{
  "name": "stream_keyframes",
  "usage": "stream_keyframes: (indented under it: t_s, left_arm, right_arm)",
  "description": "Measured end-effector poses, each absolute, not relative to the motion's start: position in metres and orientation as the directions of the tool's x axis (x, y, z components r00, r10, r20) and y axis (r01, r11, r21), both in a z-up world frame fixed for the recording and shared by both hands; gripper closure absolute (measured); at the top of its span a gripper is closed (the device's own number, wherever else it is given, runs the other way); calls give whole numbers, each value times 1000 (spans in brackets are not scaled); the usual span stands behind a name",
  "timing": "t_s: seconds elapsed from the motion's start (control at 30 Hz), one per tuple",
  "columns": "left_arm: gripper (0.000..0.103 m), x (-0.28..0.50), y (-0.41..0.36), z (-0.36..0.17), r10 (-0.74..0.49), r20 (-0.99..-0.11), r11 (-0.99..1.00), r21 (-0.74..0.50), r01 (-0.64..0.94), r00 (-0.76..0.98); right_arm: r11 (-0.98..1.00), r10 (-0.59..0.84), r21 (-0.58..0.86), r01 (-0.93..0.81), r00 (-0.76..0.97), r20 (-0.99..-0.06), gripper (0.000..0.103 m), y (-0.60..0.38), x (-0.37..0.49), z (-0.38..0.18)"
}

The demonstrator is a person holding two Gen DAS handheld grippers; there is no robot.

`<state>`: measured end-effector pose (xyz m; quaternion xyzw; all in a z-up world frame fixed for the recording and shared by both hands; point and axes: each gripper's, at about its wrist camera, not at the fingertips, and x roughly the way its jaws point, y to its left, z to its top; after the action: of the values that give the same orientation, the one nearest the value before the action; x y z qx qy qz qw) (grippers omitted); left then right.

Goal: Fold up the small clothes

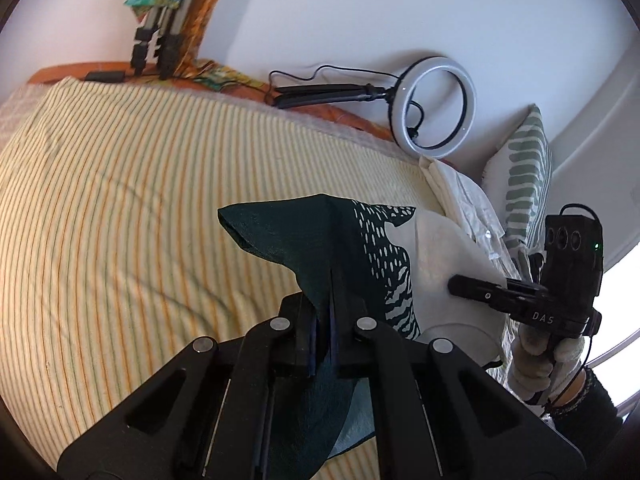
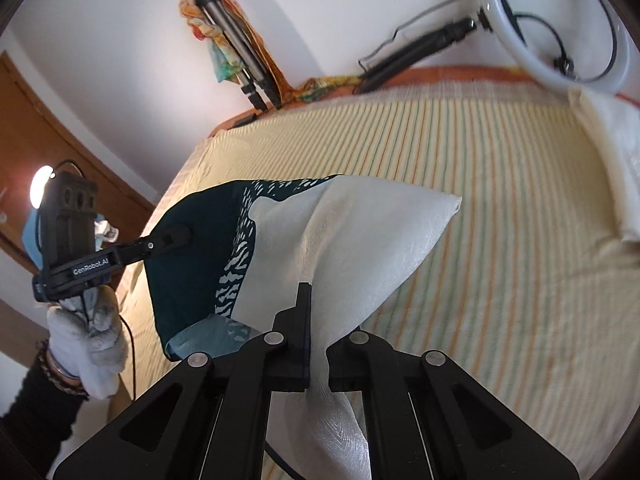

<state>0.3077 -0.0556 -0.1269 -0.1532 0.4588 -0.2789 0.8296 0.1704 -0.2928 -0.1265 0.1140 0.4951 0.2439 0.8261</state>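
Observation:
A small cloth, dark teal (image 1: 304,240) on one part and white (image 2: 360,232) on the other with a white dash pattern between, hangs lifted above the striped bed. My left gripper (image 1: 324,320) is shut on its teal end; it also shows in the right wrist view (image 2: 176,238). My right gripper (image 2: 312,320) is shut on the white end; it also shows in the left wrist view (image 1: 460,282). The cloth is stretched between both grippers, with corners sticking up past the fingers.
The bed has a yellow striped cover (image 1: 120,200). A ring light on a folded stand (image 1: 436,108) lies at the far edge by the wall. A folded white cloth (image 2: 616,168) and a green patterned pillow (image 1: 528,176) lie at one end. A tripod with a colourful scarf (image 2: 236,48) leans on the wall.

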Motion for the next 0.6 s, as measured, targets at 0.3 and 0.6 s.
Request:
stream_keyframes:
  t_s: [0.3,0.6]
  left_arm:
    - [101,315,-119,-101,-645,-650,762,-507,403,401]
    - [101,339,-218,-77,-692,-623,709,-495,502,363]
  right_arm:
    - [890,456,375,-260,474,-753,100,-351,159,-90]
    - [931,365,305,-202,557,-746,100,-432,160,-62]
